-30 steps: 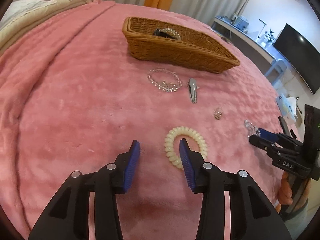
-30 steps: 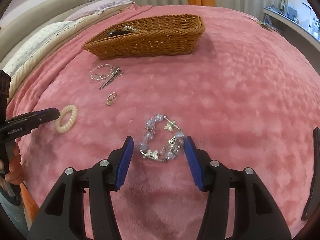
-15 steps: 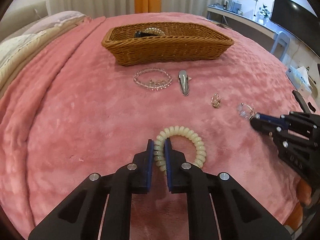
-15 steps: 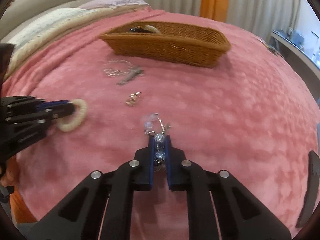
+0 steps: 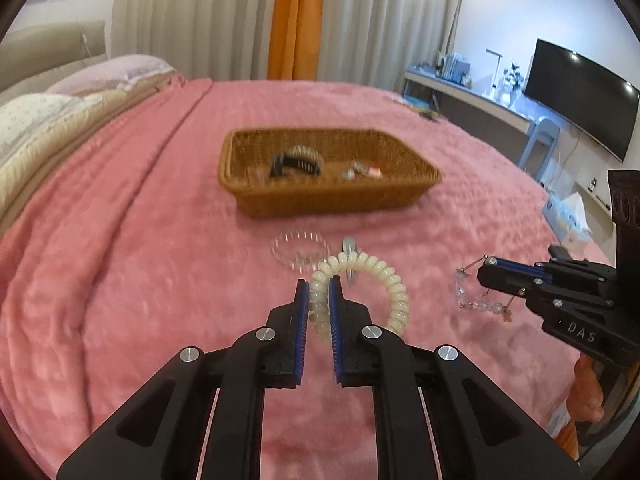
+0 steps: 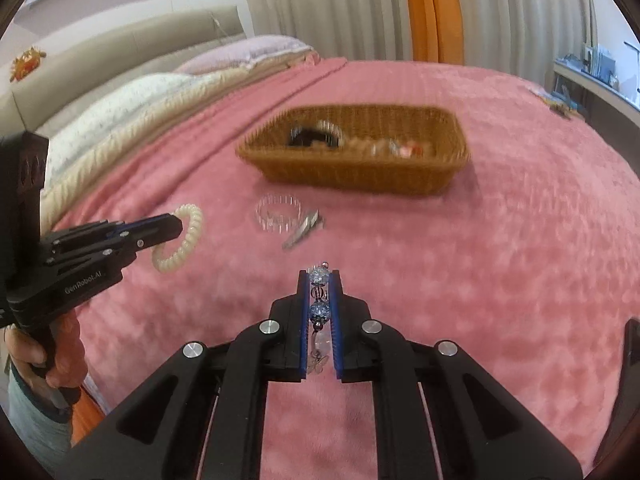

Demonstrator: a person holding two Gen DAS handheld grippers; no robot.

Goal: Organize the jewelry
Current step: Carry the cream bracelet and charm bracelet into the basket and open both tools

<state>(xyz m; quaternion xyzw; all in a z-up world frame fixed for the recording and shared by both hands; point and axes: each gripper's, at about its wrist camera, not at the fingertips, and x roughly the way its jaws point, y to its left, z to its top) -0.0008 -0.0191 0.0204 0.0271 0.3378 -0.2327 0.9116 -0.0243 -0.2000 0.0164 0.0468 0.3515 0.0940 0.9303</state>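
Observation:
My left gripper (image 5: 319, 285) is shut on a cream spiral hair tie (image 5: 394, 292) and holds it above the pink blanket; it also shows in the right wrist view (image 6: 180, 240). My right gripper (image 6: 319, 280) is shut on a blue beaded butterfly bracelet (image 6: 320, 310), which hangs from it in the left wrist view (image 5: 476, 304). A wicker basket (image 5: 340, 200) with several pieces inside stands farther back on the bed (image 6: 420, 184). A clear bead bracelet (image 6: 278, 212) and a silver hair clip (image 6: 302, 230) lie in front of the basket.
The pink blanket (image 5: 120, 260) covers the bed. Pillows (image 6: 132, 108) lie at the left. A desk and a TV (image 5: 580, 96) stand at the right, past the bed's edge.
Both grippers have shut on their pieces and lifted them off the blanket. The views now tilt up toward the basket, which appears closer.

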